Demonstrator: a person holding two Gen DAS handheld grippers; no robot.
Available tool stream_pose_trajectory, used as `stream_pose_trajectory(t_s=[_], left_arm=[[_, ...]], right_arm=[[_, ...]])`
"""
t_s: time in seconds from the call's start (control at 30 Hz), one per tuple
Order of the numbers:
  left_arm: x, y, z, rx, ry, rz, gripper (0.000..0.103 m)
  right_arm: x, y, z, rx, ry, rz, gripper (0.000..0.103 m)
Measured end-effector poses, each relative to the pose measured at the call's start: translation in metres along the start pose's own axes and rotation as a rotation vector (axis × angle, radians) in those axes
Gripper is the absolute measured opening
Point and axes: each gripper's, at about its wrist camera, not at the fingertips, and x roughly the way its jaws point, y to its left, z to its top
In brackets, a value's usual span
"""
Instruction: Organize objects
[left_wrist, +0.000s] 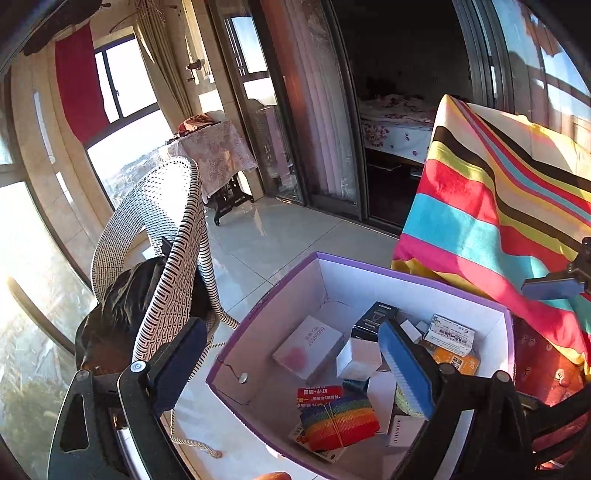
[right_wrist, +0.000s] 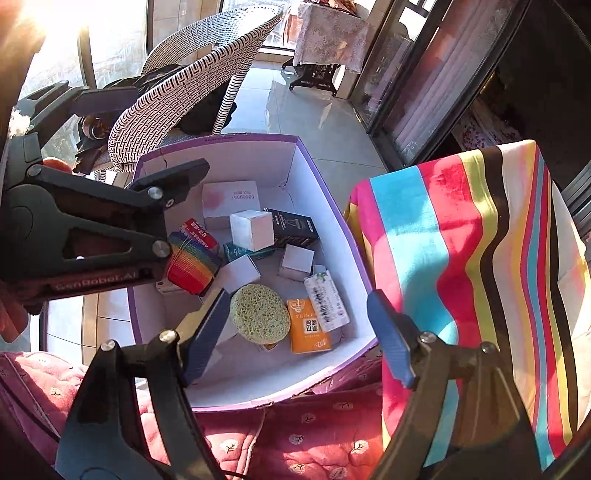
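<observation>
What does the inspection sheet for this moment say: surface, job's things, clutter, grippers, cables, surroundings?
Surface: red quilted floral cushion under the box.
Job's things: purple-rimmed white cardboard box holds a green round sponge, rainbow-striped pouch, orange packet, several small cartons.
Clutter: black bag on the woven chair.
Grippers: left gripper and right gripper, jaws open, both empty above the box.
Cables: nothing seen.
Surroundings: white woven chair, striped multicolour towel, tiled floor, windows.

"genrobot.ai" on left gripper (right_wrist: 127, 122)
</observation>
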Motion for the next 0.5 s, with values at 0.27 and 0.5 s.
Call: stream_pose_trajectory(t_s=[0.27,0.5], left_arm=[[0.029,0.004,-0.012,-0.1,0.22,-0.196,0.1],[0.035,0.001,-0.021,-0.108,0.237,-0.197,0.1]], right_arm=[[0.007,-0.008,-0.015,0.034,0.038,0.001,0.08],[0.013,-0.009,-0.021,0.043,0.064,0.004,0.08]])
